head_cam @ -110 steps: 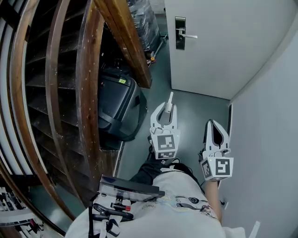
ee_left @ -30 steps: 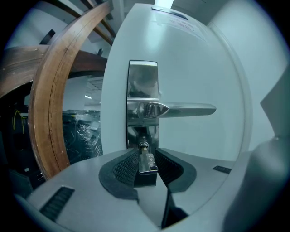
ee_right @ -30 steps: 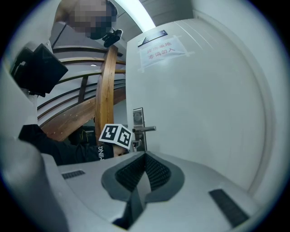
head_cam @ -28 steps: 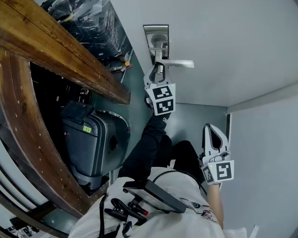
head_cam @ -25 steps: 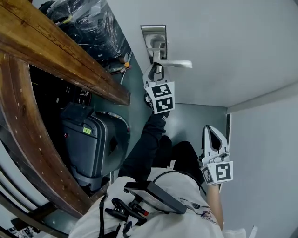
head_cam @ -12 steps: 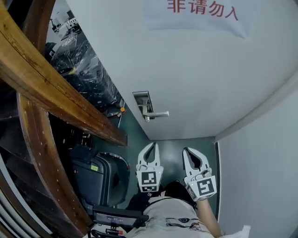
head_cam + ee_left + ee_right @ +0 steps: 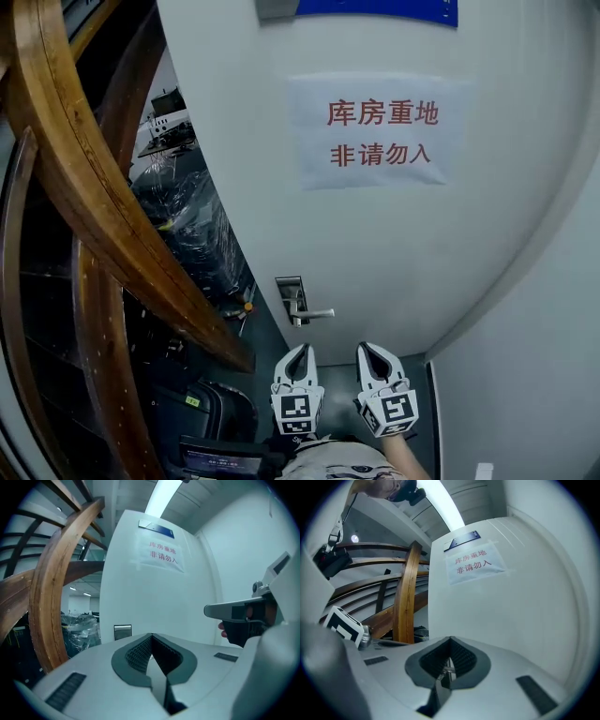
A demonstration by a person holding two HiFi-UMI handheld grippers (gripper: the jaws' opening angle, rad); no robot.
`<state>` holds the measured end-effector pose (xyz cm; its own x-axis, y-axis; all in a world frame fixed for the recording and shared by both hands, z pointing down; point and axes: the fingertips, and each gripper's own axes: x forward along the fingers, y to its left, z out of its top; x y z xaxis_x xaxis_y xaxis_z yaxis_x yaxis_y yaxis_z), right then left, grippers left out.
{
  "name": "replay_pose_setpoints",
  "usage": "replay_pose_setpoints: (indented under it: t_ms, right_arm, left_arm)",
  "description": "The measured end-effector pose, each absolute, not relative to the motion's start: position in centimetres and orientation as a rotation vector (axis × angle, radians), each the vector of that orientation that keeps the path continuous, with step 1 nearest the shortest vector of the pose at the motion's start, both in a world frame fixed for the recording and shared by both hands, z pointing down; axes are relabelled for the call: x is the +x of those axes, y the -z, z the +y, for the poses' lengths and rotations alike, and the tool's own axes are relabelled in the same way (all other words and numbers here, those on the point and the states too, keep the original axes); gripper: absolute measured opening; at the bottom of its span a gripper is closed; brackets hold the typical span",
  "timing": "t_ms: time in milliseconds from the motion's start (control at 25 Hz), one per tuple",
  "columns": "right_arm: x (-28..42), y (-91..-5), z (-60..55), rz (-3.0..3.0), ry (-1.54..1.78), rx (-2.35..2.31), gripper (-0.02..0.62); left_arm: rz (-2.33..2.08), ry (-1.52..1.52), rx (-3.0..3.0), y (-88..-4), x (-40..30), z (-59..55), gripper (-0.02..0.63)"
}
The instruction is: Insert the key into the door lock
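White door (image 7: 375,244) bears a paper notice (image 7: 380,131); its door lock (image 7: 292,291) sits at 12 o'clock from the left gripper (image 7: 302,351), well apart, and the key cannot be made out there. Fingers of the left and right gripper (image 7: 367,349) are clenched, nothing plainly held. Curved wooden stair beams (image 7: 112,234) and plastic-wrapped goods (image 7: 192,225) crowd 10 o'clock.

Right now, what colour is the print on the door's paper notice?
Red, on the white paper notice; head view.

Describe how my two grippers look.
The left gripper and right gripper look alike. Each has white, curved jaws tapering to a tip, dark ribbed pads inside, and a cube with black-and-white square markers at its base. No cables show.
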<state>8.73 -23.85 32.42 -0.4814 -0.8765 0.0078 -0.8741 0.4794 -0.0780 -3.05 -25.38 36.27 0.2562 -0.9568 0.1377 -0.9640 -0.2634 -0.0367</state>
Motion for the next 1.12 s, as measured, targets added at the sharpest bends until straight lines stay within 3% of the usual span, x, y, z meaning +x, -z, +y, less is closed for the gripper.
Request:
replay_pose_setpoints:
  t_ms: [1120]
  right_arm:
    - [7.6,-31.9,-25.2,2.743,0.09,-1.475,0.006]
  left_arm:
    - [-1.884,-0.181,2.453,-35.4,-1.9,-27.0,0.003]
